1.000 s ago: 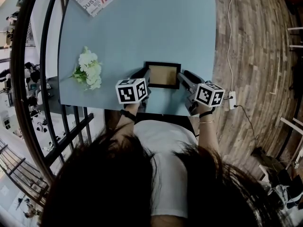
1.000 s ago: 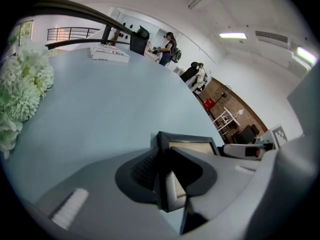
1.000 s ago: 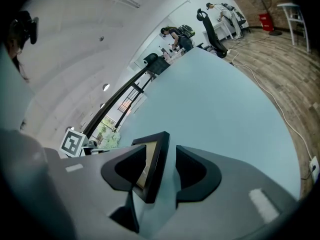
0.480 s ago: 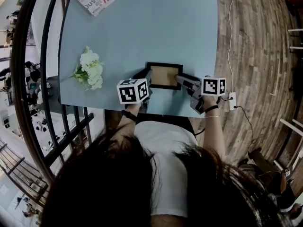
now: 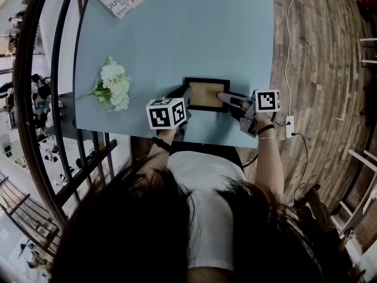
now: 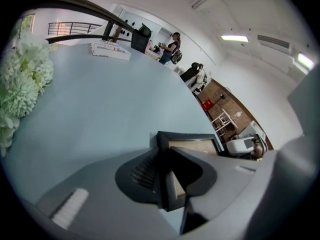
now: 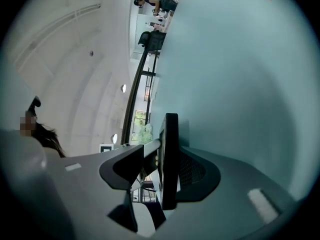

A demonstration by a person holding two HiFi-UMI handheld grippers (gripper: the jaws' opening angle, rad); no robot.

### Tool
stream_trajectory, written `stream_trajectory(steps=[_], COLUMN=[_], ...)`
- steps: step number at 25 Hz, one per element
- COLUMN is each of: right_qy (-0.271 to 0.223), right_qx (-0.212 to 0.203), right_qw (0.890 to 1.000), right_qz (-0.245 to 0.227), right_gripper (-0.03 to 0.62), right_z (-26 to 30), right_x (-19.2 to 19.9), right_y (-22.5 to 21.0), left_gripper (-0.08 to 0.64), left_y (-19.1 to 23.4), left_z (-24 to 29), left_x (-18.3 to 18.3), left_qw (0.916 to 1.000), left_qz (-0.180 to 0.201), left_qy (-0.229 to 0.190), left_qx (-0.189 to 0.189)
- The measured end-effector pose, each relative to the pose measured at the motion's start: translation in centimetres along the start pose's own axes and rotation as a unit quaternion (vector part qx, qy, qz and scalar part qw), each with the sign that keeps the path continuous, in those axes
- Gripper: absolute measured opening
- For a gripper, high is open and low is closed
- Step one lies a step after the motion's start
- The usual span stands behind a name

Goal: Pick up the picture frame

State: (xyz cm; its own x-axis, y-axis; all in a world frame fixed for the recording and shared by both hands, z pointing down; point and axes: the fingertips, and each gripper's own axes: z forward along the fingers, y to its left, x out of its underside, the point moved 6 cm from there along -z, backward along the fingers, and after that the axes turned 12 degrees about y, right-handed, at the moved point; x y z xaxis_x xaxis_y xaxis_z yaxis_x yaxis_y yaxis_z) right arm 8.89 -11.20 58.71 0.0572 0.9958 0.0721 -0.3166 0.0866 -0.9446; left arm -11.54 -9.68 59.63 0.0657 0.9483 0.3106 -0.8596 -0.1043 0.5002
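While clamping the left edge of the picture frame (image 5: 205,95) in the left tongs (image 5: 186,100), anchors it near the front edge of the tabletop (image 5: 177,34). Straddles the right edge with the right tongs (image 5: 224,98), just opened wide and not pinching, probably readying a two-sided lift.

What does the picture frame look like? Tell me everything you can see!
The picture frame is a small rectangle with a thin black border and a plain tan middle. It lies about flat on the light blue table, near the person. The left gripper pinches its left side. Its right side sits between the jaws of the right gripper, which have just been opening.
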Motion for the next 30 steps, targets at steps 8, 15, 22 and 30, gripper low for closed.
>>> stream_trajectory(steps=[8,15,22,30], right_qy=[-0.002,-0.010,-0.024,-0.027], right_qx=[-0.002,-0.019,0.011,-0.006], right_qw=[1.000,1.000,0.999,1.000], right_qz=[0.029,-0.003,0.032,-0.005], right_gripper=[0.188,0.094,0.015,0.011], right_z=[2.3,2.9,2.5,2.5], right_x=[-1.0,-1.5,-0.9,-1.5], right_y=[0.1,0.6,-0.1,0.3], left_gripper=[0.132,0.132,0.132,0.135], left_y=[0.1,0.1,0.1,0.0], left_z=[0.1,0.1,0.0,-0.1], left_x=[0.0,0.1,0.1,0.0], left_qw=[1.0000,1.0000,1.0000,0.9999], left_qz=[-0.003,-0.003,-0.004,0.003], left_qy=[0.001,0.001,0.001,-0.011], left_qx=[0.004,0.005,0.005,0.008])
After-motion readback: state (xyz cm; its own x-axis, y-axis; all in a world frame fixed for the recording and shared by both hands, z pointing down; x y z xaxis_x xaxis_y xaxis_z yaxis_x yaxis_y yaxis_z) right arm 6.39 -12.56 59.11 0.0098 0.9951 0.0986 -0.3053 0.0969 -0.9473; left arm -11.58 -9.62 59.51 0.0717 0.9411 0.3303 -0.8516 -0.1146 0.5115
